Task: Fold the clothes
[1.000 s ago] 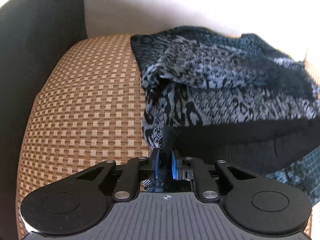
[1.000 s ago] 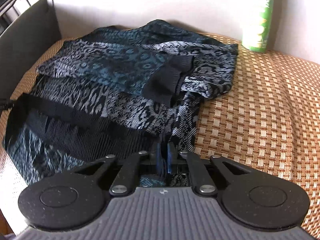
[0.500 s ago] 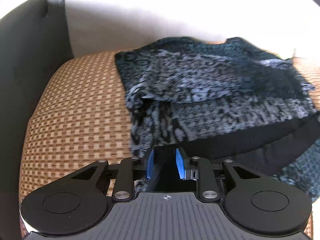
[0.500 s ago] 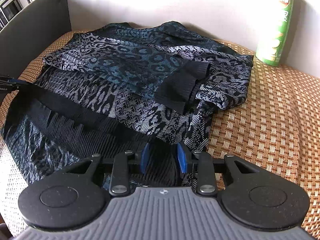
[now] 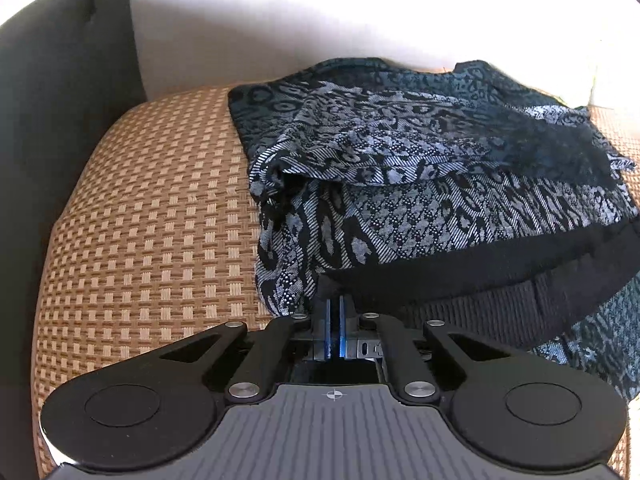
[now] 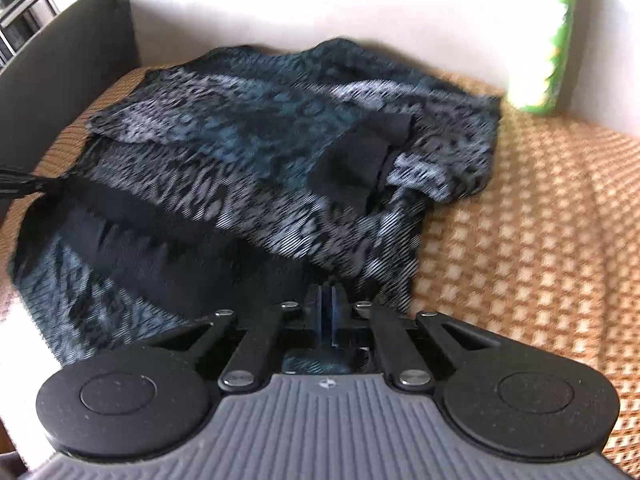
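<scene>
A dark knit sweater (image 5: pixel 420 184) with a blue-grey animal pattern and a black ribbed hem lies partly folded on a woven tan cushion (image 5: pixel 152 240). My left gripper (image 5: pixel 334 305) is shut, its blue pads pinching the black hem at the sweater's near left corner. In the right wrist view the sweater (image 6: pixel 256 160) is blurred, with a black cuff (image 6: pixel 356 168) folded over its middle. My right gripper (image 6: pixel 329 300) is closing, its pads nipping the hem at the near right corner. The left gripper (image 6: pixel 18 184) shows at the left edge with the hem stretched to it.
A green snack can (image 6: pixel 544 40) stands at the back right against the white wall (image 6: pixel 320 8). A dark panel (image 5: pixel 52 120) borders the cushion on the left. Bare woven cushion (image 6: pixel 540 240) stretches to the right of the sweater.
Both grippers let go of the fabric and opened half a second ago, then closed again on the black hem. The right wrist view has gone blurred and the can sits nearer the corner.
</scene>
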Tool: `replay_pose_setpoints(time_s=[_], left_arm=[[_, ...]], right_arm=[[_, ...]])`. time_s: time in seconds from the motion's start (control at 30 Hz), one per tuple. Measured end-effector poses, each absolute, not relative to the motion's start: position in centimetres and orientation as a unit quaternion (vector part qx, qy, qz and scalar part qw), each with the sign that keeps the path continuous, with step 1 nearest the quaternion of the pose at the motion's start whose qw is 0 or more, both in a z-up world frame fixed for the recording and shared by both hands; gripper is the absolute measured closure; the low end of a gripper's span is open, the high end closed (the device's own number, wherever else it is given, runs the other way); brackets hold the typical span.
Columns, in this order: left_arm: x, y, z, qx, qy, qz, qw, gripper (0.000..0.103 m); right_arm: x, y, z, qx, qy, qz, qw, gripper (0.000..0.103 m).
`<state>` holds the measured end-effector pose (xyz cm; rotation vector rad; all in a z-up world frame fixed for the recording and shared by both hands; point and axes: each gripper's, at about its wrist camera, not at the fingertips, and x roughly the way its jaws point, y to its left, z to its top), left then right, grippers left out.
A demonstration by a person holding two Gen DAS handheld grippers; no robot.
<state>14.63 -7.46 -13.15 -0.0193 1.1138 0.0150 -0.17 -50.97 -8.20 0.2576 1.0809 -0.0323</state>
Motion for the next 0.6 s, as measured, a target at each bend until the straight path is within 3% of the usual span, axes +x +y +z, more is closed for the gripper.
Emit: replay_pose_setpoints(time_s=[0.07,0.17,0.23,0.3,0.33,0.37,0.43,0.6], left_arm=[[14.8,-7.4,-13.2,-0.013,0.529,0.008,0.849,0.103],[14.9,-7.3,-13.5,-0.014,0.531,0.006,0.847,0.102],[14.9,-7.4,-13.6,-0.007,0.531,0.003,0.847,0.079],[14.9,-7.5,-13.8,0.0,0.533,0.003,0.846,0.077],[14.9,-7.5,-13.9,0.001,0.534,0.003,0.846,0.079],[14.8,-7.5,-13.8,-0.001,0.533,0.003,0.846,0.103],[14.7,-7.4,-13.6,-0.006,0.53,0.003,0.848,0.103],[13.5,-6.1,-10.1,-0.045,0.493,0.008,0.869,0.103]], right_arm=[[0.0,-50.9,-8.3,0.113,0.513,-0.023,0.85,0.078],[0.3,-50.9,-8.8,0.104,0.517,-0.03,0.849,0.077],[0.4,-51.0,-8.9,0.105,0.516,-0.034,0.849,0.075],[0.5,-51.0,-9.0,0.104,0.518,-0.037,0.849,0.075],[0.5,-51.0,-9.1,0.105,0.52,-0.036,0.847,0.075],[0.7,-51.0,-9.3,0.103,0.527,-0.034,0.843,0.079],[0.7,-51.0,-9.4,0.102,0.532,-0.033,0.84,0.099],[-0.9,-51.2,-6.1,0.126,0.497,-0.037,0.858,0.099]])
